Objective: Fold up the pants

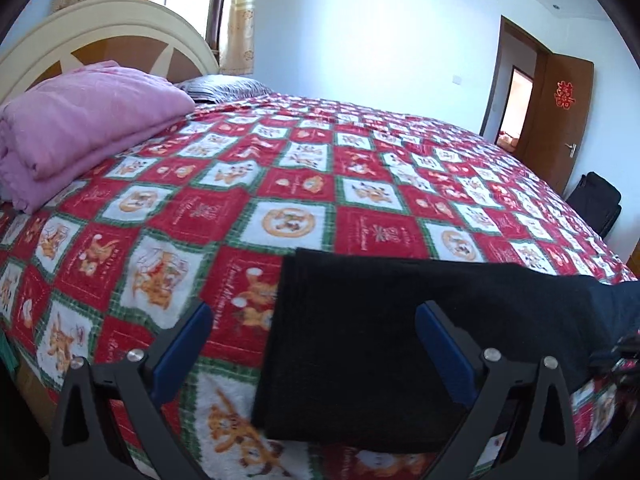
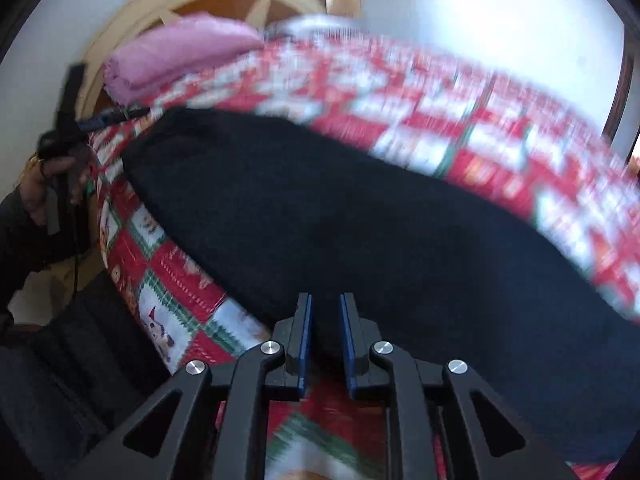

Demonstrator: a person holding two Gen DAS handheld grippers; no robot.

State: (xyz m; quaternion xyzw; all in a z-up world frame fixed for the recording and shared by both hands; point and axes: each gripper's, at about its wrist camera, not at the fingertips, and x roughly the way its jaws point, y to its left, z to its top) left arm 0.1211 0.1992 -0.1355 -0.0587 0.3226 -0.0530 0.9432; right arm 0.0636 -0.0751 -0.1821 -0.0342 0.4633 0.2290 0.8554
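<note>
The black pants [image 1: 384, 340] lie flat on the red patterned bedspread [image 1: 248, 184] near the bed's front edge. My left gripper [image 1: 314, 320] is open, its blue-padded jaws spread wide over the pants' left end, just above the cloth. In the right wrist view the pants [image 2: 340, 216] stretch across the bed. My right gripper [image 2: 326, 316] has its jaws nearly closed on a fold of the pants at their near edge. The left gripper [image 2: 116, 114] and the hand that holds it show at the far left of that view.
A folded pink blanket [image 1: 80, 132] lies at the head of the bed by the cream headboard [image 1: 104, 28]. A striped pillow [image 1: 224, 88] sits behind it. A brown door [image 1: 560, 120] and a black bag [image 1: 598, 204] are at the right.
</note>
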